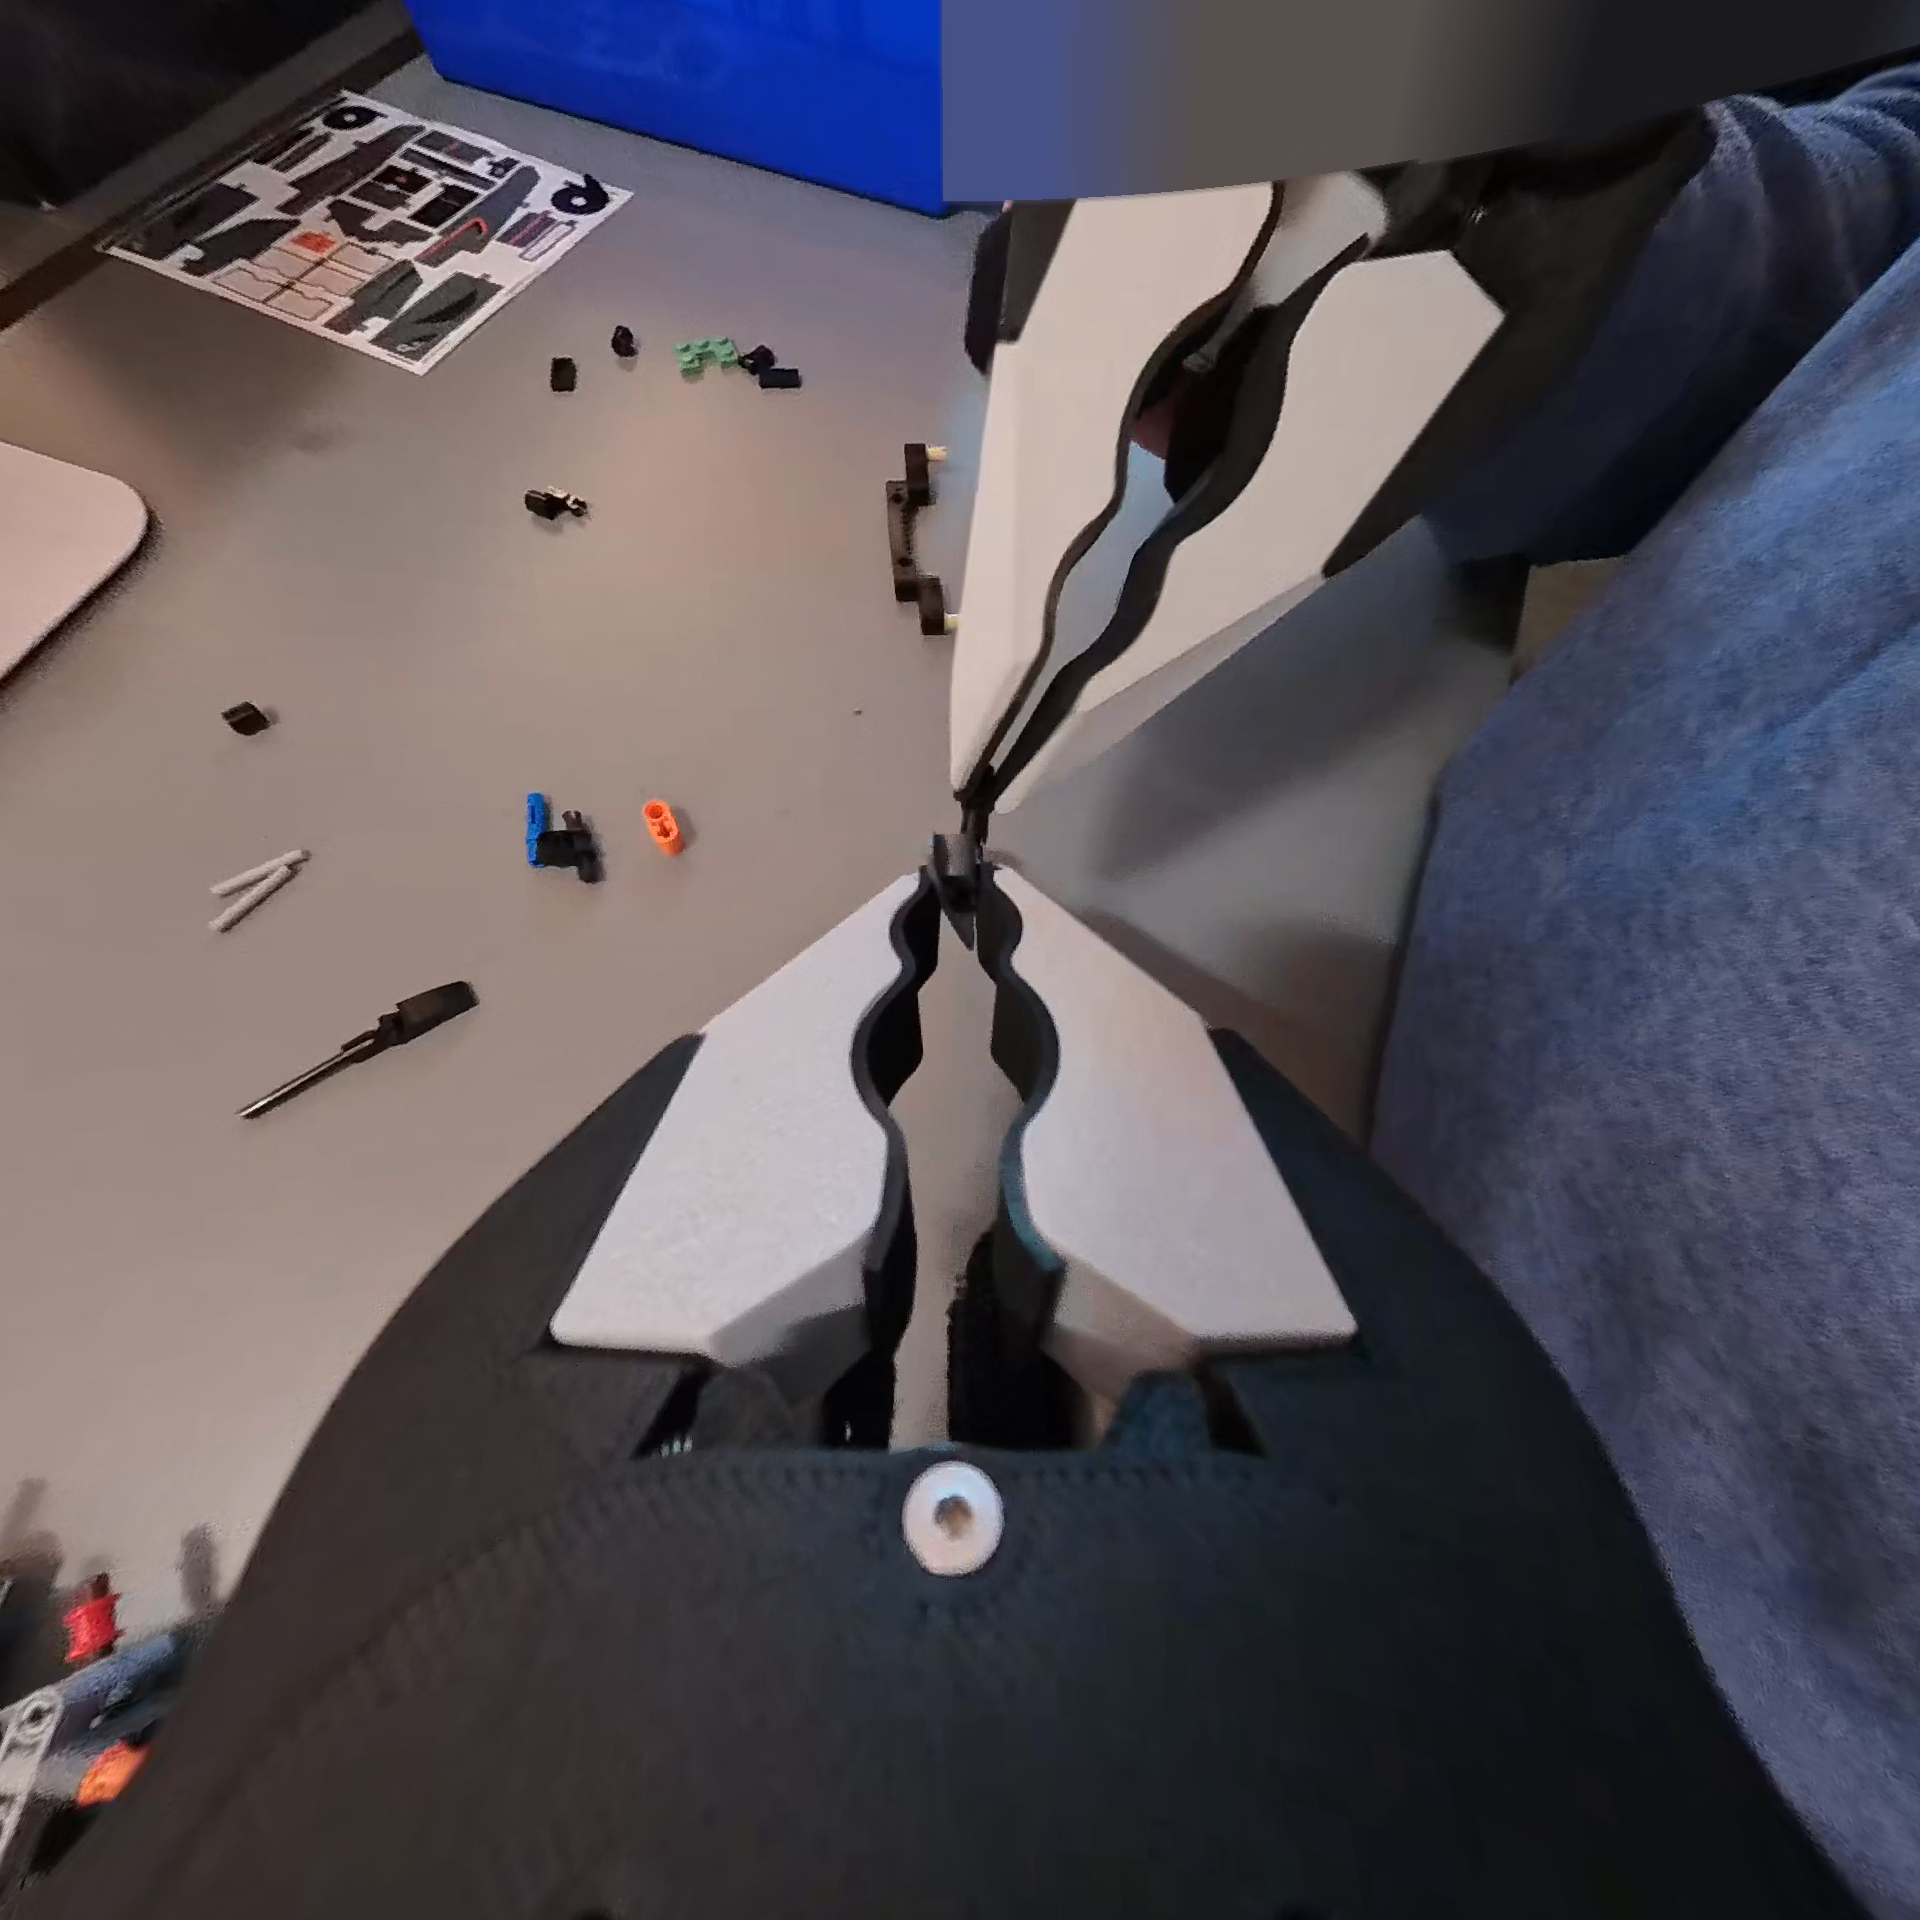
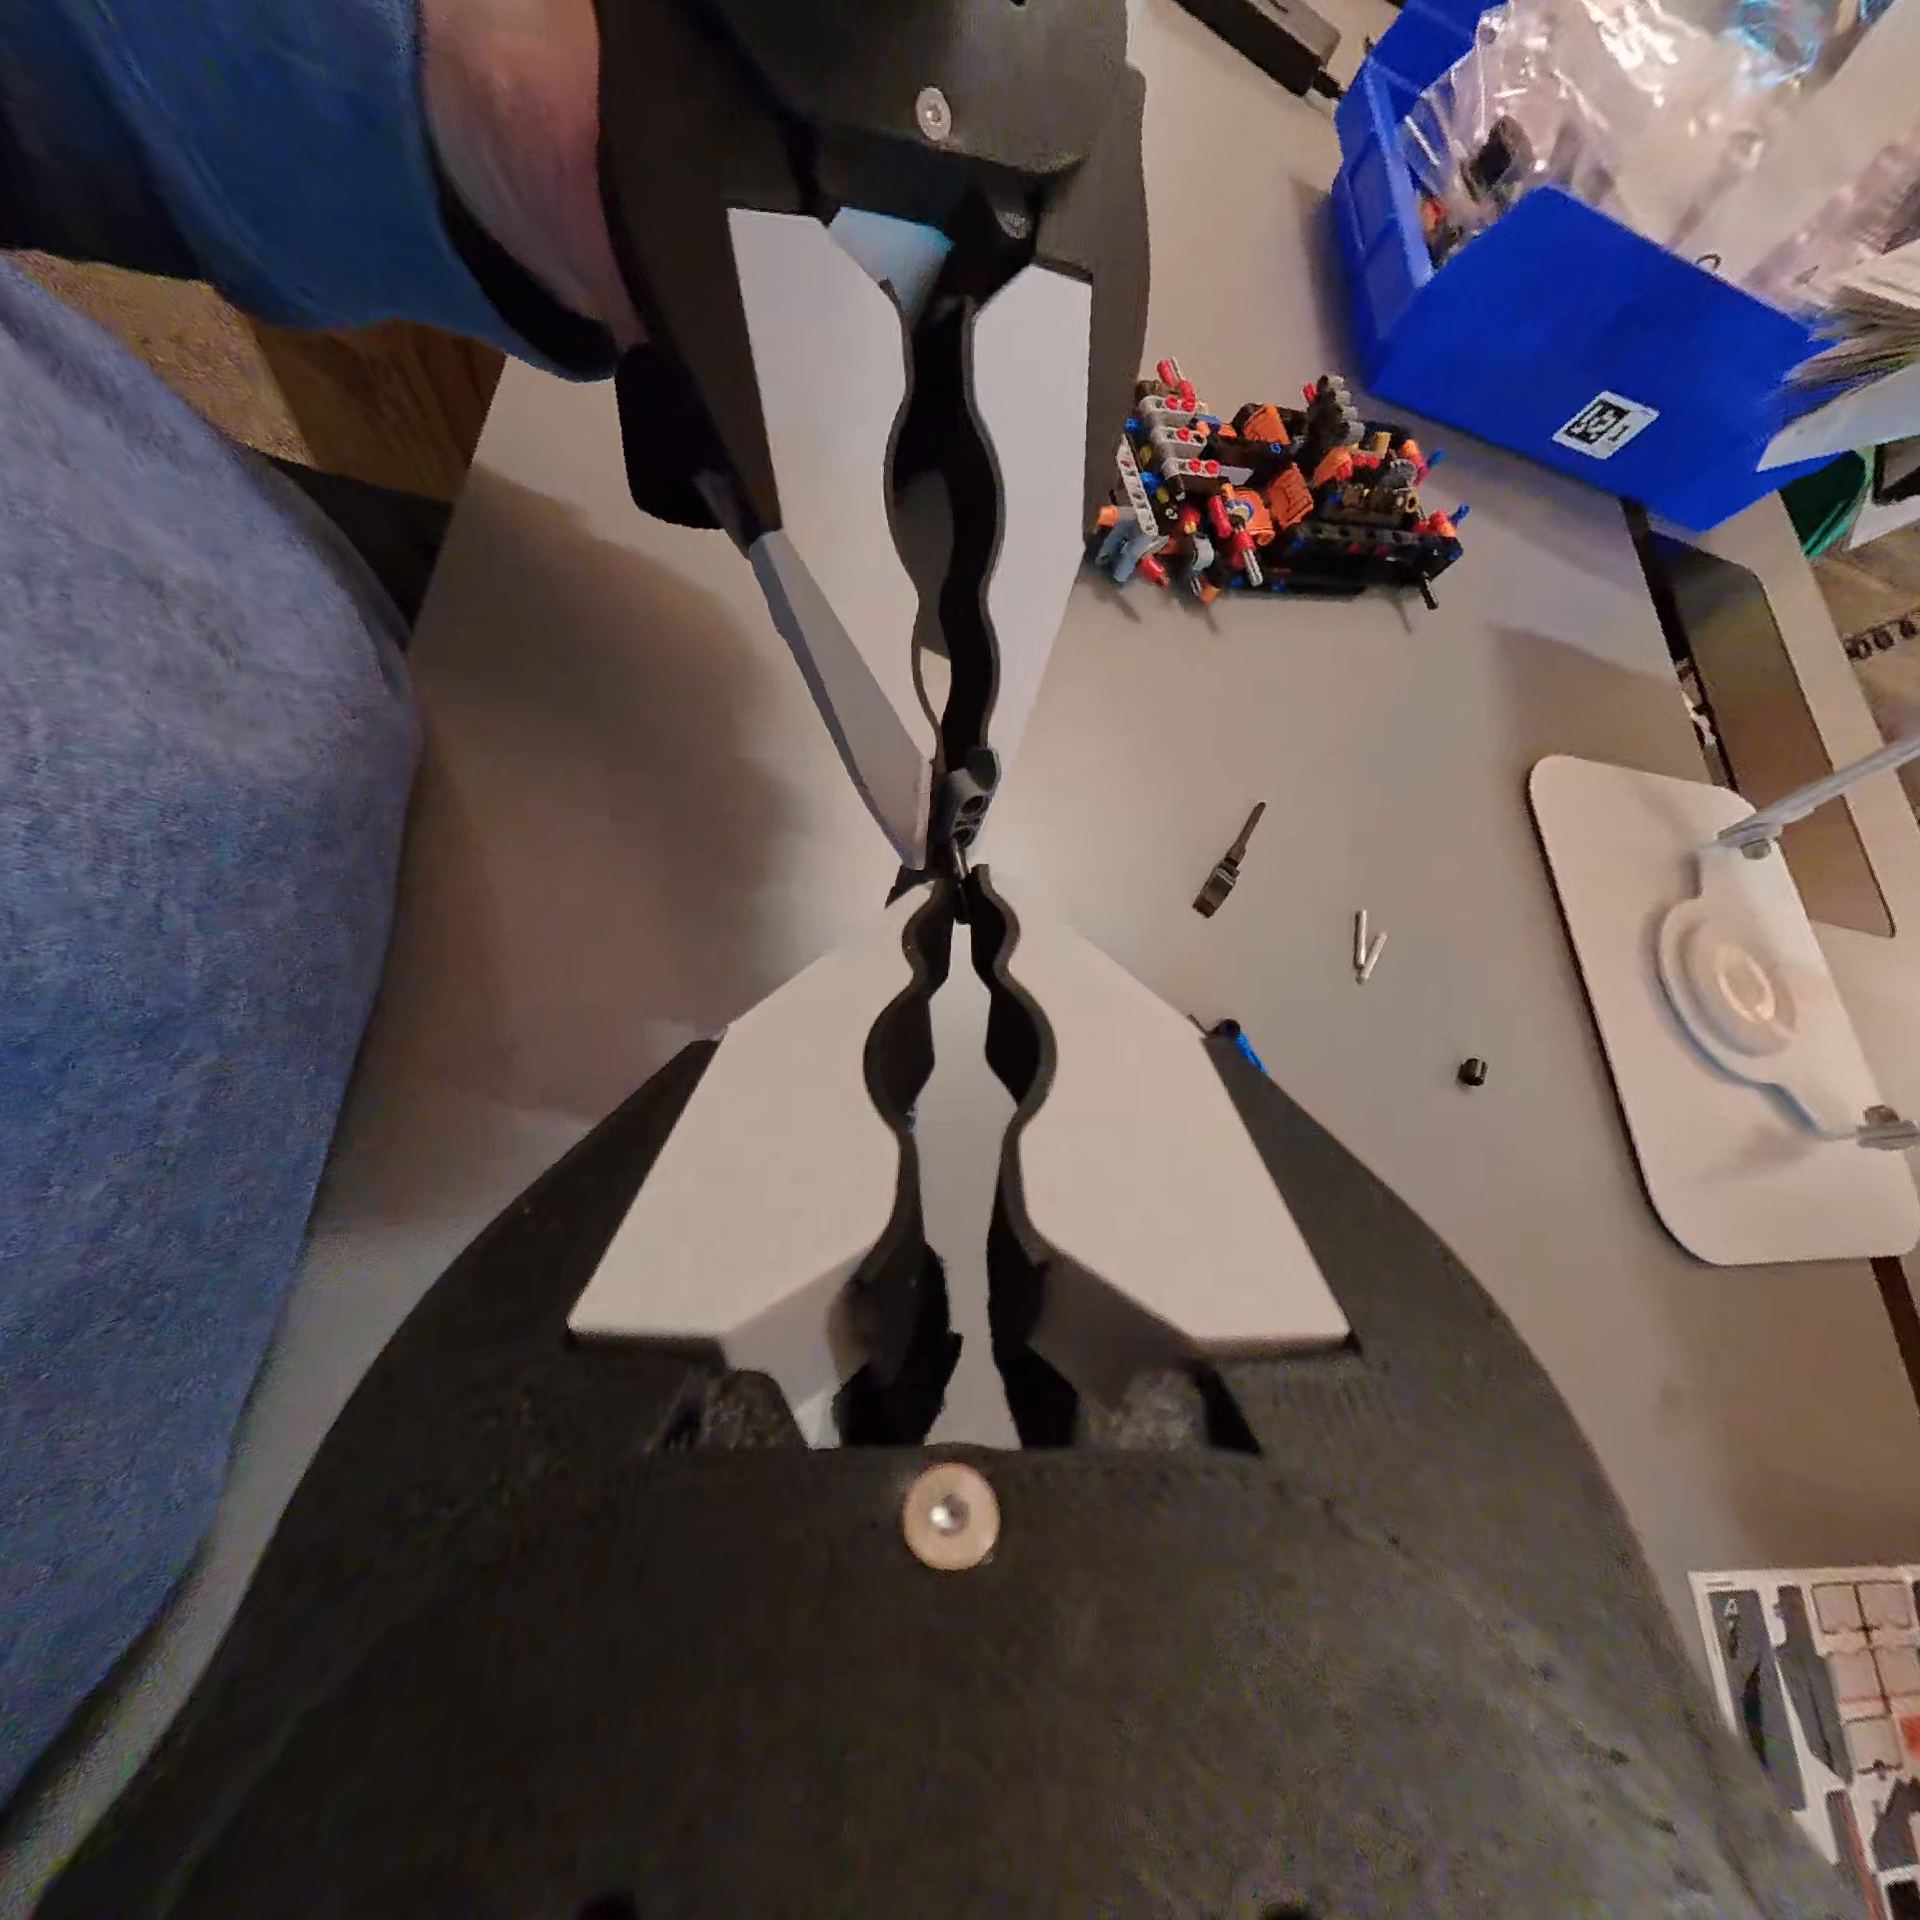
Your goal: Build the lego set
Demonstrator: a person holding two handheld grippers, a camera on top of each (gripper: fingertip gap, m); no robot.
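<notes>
My left gripper [image 1: 957, 896] is shut on a small dark grey connector [image 1: 956, 860] and holds it above the grey table [image 1: 436, 644]. In the right wrist view the left gripper [image 2: 961, 805] comes down from the top, and the connector [image 2: 968, 796] shows its holes. My right gripper [image 2: 961, 902] is shut on a thin black pin [image 2: 958, 871] that touches the connector's end. In the left wrist view the right gripper [image 1: 977, 802] reaches in from above, tip to tip with my left. The partly built orange, red and black model [image 2: 1278, 494] sits farther back on the table.
Loose parts lie on the table: a black axle piece [image 1: 364, 1044], grey pins [image 1: 255, 888], an orange connector [image 1: 663, 828], a blue pin [image 1: 535, 829], a green plate [image 1: 707, 356], a black beam [image 1: 920, 540]. A sticker sheet [image 1: 364, 223], a blue bin [image 2: 1558, 343] and a white pad [image 2: 1621, 1039] stand around. The grippers are tip to tip, or close to it. The black axle piece [image 1: 364, 1044] is about 15 cm from my left fingertips. Seen from the right wrist view [image 2: 1234, 856] as well.
</notes>
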